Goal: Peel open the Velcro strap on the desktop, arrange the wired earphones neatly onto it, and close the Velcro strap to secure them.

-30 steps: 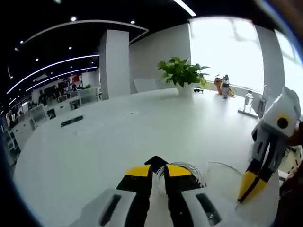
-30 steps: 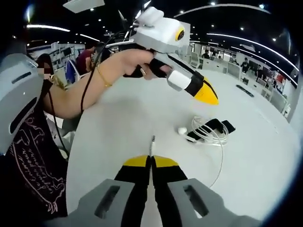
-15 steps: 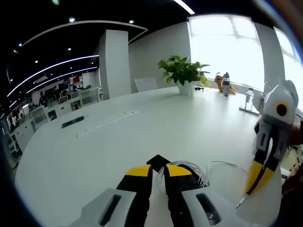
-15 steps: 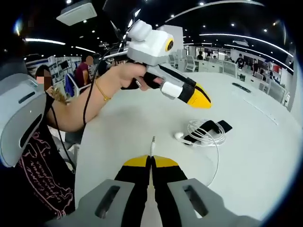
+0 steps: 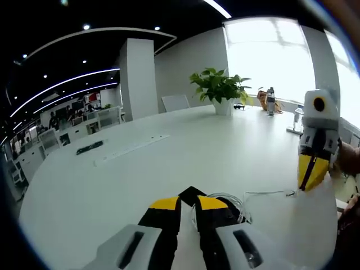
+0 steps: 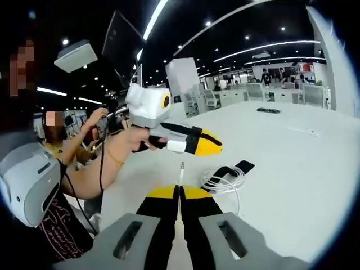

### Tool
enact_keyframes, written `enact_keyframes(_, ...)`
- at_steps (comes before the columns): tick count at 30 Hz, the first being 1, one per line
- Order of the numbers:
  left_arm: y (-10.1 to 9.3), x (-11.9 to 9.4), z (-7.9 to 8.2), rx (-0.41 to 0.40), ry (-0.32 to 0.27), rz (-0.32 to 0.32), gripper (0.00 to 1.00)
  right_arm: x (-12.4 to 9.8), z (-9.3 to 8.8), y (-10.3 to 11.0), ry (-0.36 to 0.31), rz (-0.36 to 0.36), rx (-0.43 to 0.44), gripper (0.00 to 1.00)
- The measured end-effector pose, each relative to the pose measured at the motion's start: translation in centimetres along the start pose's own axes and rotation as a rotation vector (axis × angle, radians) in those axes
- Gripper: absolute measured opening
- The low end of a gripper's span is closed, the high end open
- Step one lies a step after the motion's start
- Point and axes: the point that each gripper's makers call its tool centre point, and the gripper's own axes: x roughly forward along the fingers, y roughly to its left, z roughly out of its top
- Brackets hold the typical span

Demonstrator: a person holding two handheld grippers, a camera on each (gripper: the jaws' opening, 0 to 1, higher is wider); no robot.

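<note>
Black Velcro strap, we count one, under one loose coil of white wired earphones, right gripper pinching plug end, left gripper nearly closed, empty.

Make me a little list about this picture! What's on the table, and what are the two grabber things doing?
table: big white table, round-edged
earphones: white wired earphones coiled on the table
strap: black Velcro strap lying under the coil, ends sticking out
plug: earphone plug poking out of the right gripper's tips
right gripper: right gripper shut on the cable by the plug, lifted off the table
left gripper: left gripper hovers above the coil, jaws together, holding nothing seen
also there: potted plant, bottles by the window
</note>
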Motion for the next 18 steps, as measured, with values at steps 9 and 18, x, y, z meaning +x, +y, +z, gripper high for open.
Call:
enact_keyframes(9,0.2,0.6,-0.2,-0.005,0.0,0.006,0.14,-0.4,4.5,-4.2,-0.193,-0.024,0.25,0.05)
enact_keyframes(18,-0.6,1.3,-0.8,0.011,0.026,-0.019,0.15,0.0,4.5,-0.8,-0.2,0.143,0.439,0.04)
